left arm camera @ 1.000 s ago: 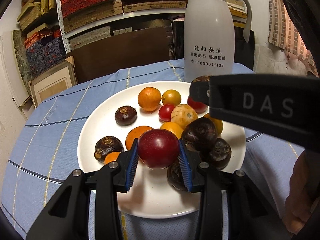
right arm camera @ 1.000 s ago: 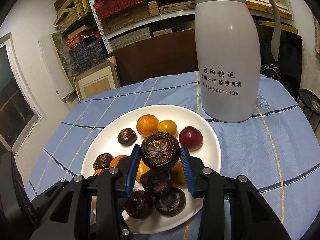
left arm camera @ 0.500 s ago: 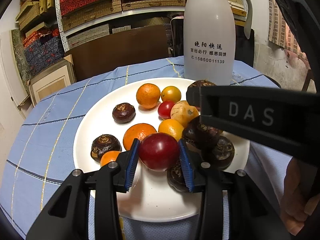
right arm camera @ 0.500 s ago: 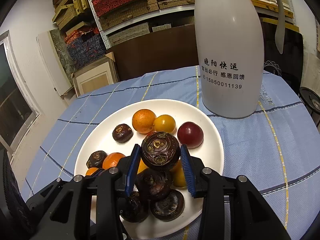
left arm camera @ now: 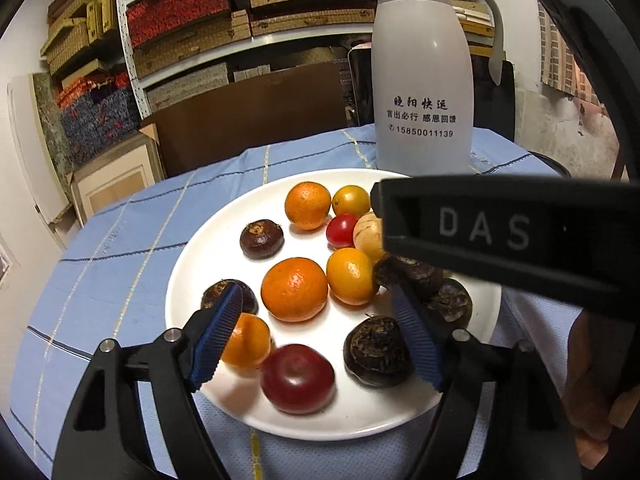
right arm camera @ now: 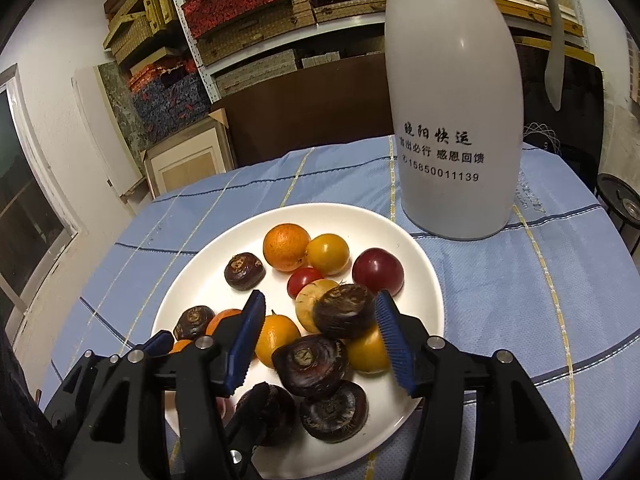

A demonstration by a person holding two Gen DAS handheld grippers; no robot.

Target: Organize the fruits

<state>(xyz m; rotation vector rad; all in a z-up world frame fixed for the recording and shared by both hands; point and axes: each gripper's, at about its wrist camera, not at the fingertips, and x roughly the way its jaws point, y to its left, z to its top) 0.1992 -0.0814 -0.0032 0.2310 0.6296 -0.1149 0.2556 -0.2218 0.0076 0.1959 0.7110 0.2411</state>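
Note:
A white plate on the blue cloth holds oranges, yellow and red fruits and dark water chestnuts. My left gripper is open; a red plum lies on the plate's near side between and below its fingers. My right gripper is open over the pile; a dark water chestnut rests tilted on the heap between its fingers. The right gripper's body crosses the left wrist view. A second plum lies at the plate's right.
A tall white thermos jug stands just behind the plate on the right. Shelves of boxes and a brown board fill the background. The blue tablecloth surrounds the plate.
Both grippers have opened. The left one let the red plum down onto the plate's near side. The right one let the water chestnut onto the pile, where it tipped over.

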